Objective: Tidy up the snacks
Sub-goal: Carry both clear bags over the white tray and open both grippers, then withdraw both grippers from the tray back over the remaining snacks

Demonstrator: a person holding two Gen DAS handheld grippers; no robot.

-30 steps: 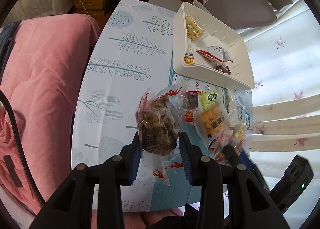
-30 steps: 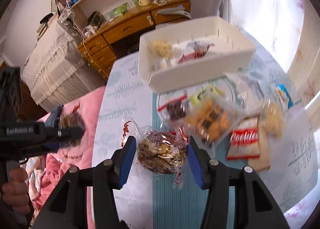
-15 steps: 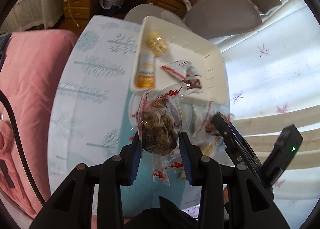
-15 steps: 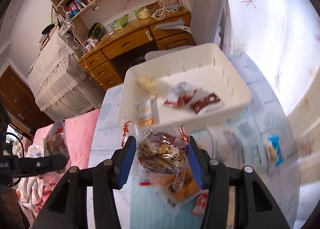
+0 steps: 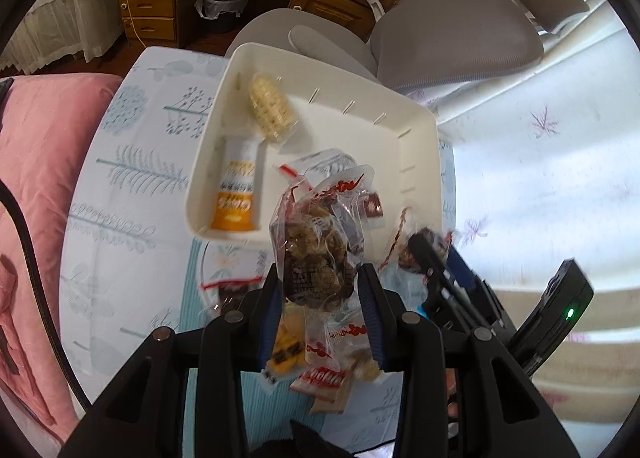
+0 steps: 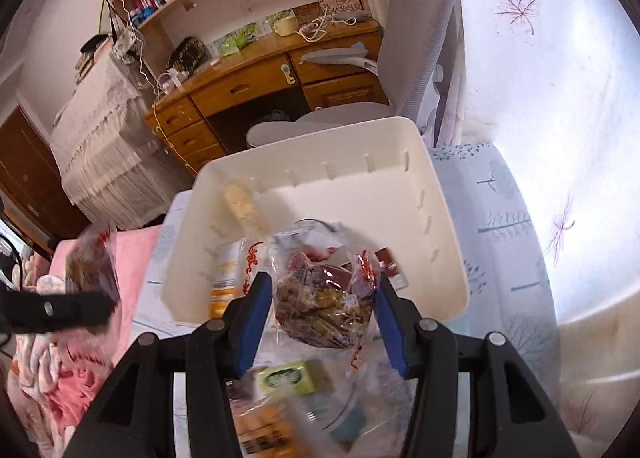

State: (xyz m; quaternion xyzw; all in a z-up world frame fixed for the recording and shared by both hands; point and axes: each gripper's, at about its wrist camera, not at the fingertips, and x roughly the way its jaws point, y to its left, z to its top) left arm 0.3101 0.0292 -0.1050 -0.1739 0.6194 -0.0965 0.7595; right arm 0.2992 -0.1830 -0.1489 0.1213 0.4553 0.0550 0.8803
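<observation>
My left gripper (image 5: 320, 294) is shut on a clear bag of brown snacks (image 5: 316, 250), held above the near edge of the white bin (image 5: 420, 154). My right gripper (image 6: 324, 318) is shut on a similar clear bag of brown snacks (image 6: 324, 306), held over the near wall of the same bin (image 6: 440, 226). The bin holds a pale puffed snack bag (image 5: 270, 110), an orange-and-white packet (image 5: 238, 186) and red-and-white wrappers (image 5: 372, 206). The right gripper shows at the right of the left wrist view (image 5: 432, 258). The left gripper shows at the left edge of the right wrist view (image 6: 100, 298).
Several loose snack packets (image 5: 320, 374) lie on the leaf-print tablecloth (image 5: 132, 186) below both grippers, among them a green packet (image 6: 296, 378). A pink bed (image 5: 36, 162) is at the left. A grey chair (image 5: 460, 30) and a wooden desk (image 6: 260, 74) stand beyond the bin.
Both grippers have moved forward with their bags, from above the loose packets to the near edge of the bin. The bin looks closer in both views.
</observation>
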